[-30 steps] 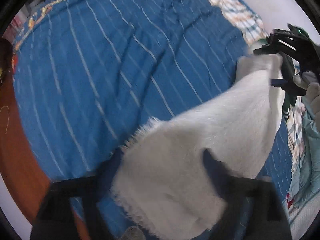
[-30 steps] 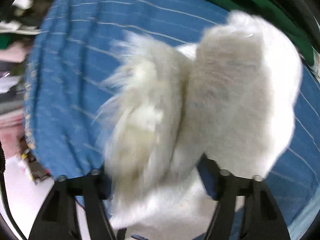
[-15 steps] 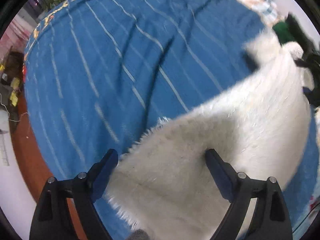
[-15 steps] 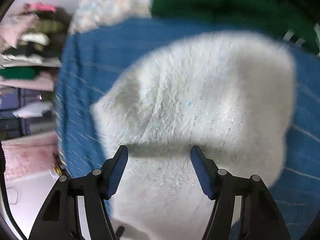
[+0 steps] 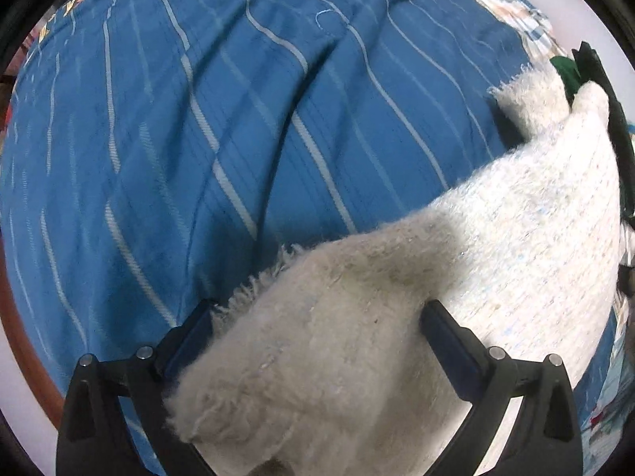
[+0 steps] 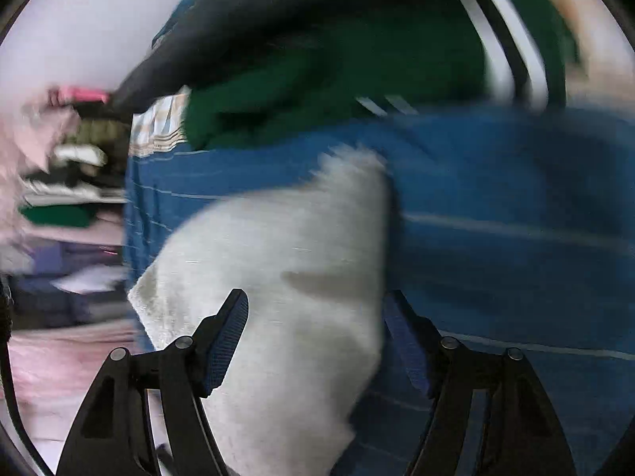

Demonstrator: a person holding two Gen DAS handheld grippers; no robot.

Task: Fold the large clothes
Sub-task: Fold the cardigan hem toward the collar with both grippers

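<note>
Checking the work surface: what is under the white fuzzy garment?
The white fuzzy garment lies on a blue striped bedspread, which shows all around it. Anything else beneath it is covered.

blue striped bedspread (image 5: 246, 150) (creased), green garment (image 6: 325, 91) at its edge

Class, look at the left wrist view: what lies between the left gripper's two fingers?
The fluffy white garment fills the gap of the left gripper, over the blue striped bedspread.
</note>
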